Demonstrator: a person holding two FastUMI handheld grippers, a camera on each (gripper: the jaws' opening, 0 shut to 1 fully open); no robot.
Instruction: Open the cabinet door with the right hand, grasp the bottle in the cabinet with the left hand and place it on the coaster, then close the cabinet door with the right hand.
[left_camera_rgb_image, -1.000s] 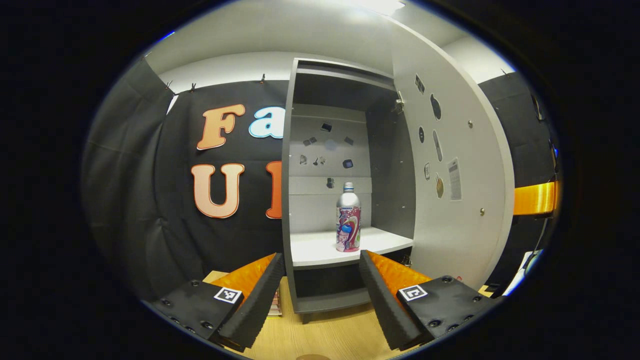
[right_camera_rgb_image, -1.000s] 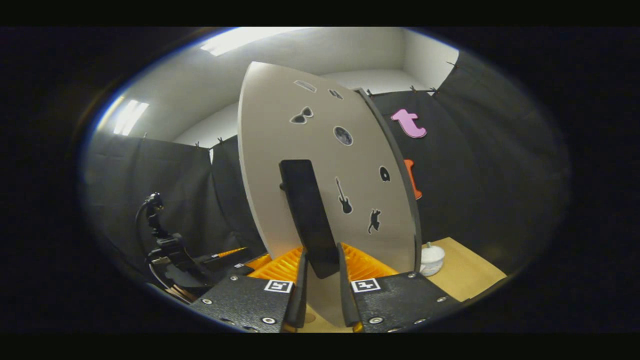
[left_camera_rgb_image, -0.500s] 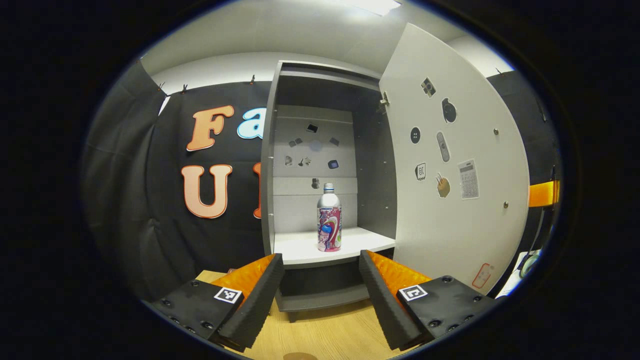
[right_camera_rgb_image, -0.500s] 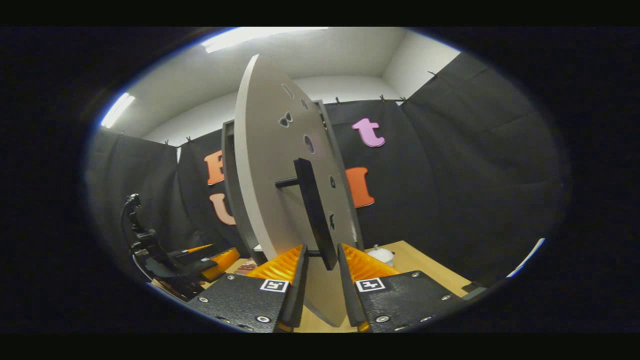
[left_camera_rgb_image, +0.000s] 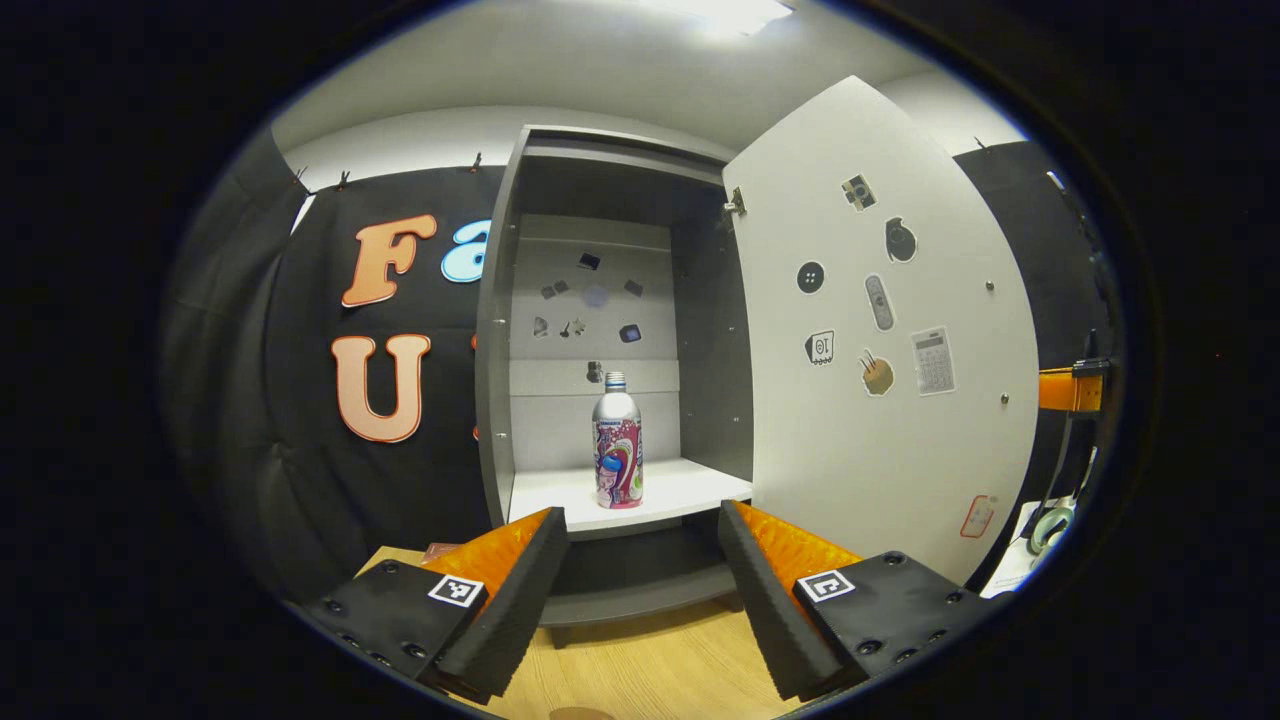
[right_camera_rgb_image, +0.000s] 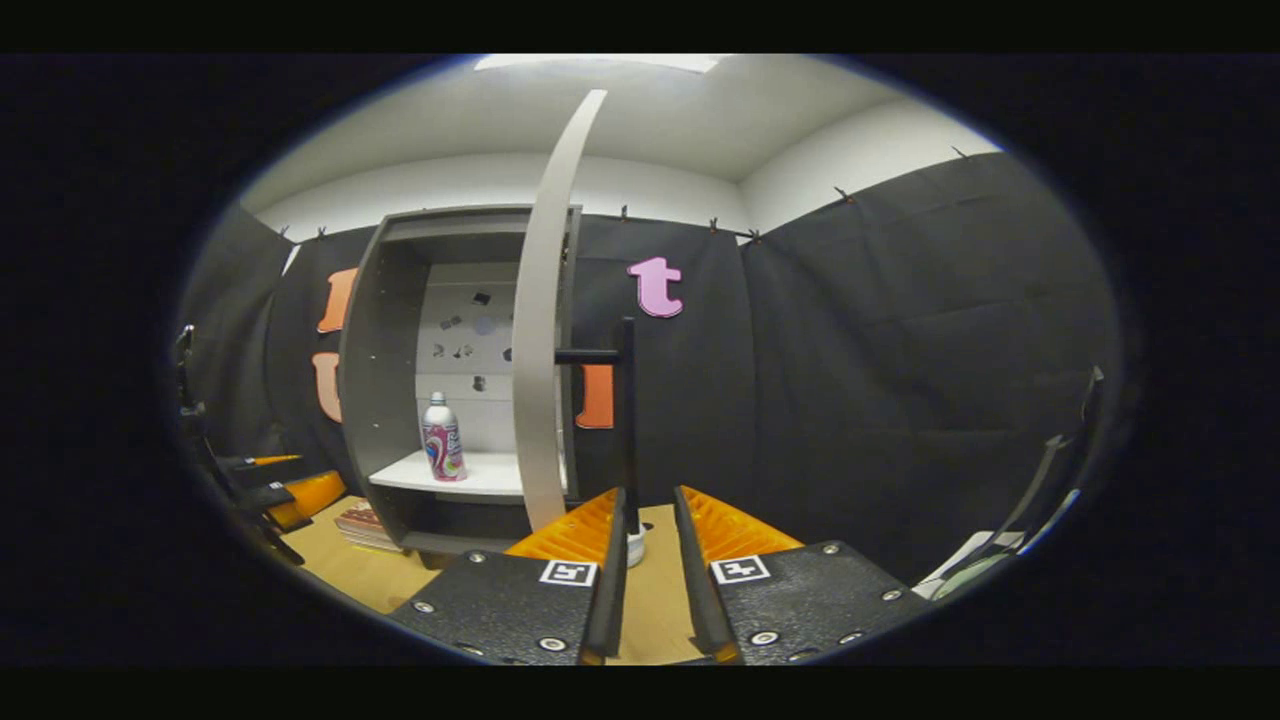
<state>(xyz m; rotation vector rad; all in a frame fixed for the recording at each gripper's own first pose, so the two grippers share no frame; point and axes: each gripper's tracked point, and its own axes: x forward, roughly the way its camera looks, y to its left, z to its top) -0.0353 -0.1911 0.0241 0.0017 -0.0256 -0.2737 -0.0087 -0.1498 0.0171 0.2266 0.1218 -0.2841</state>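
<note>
A silver bottle (left_camera_rgb_image: 617, 445) with a pink label stands upright on the white shelf (left_camera_rgb_image: 660, 485) of the grey cabinet (left_camera_rgb_image: 495, 350). The white door (left_camera_rgb_image: 880, 330) is swung wide to the right. My left gripper (left_camera_rgb_image: 640, 525) is open, a short way in front of the shelf and aimed at the bottle. In the right gripper view the door (right_camera_rgb_image: 545, 330) is edge-on. Its black handle (right_camera_rgb_image: 627, 420) runs down between the fingers of my right gripper (right_camera_rgb_image: 648, 492). The handle lies against the left finger, with a narrow gap to the other. The bottle (right_camera_rgb_image: 441, 440) shows at the left.
The cabinet stands on a wooden table (left_camera_rgb_image: 640, 670). A stack of books (right_camera_rgb_image: 365, 525) lies by its left foot. A small white cup (right_camera_rgb_image: 635, 545) sits on the table behind the handle. A brown round edge (left_camera_rgb_image: 580, 712) shows at the bottom.
The door has swung further open, from face-on to edge-on in the right gripper view. My left gripper has shifted right relative to the cabinet, so the bottle sits more to the left.
</note>
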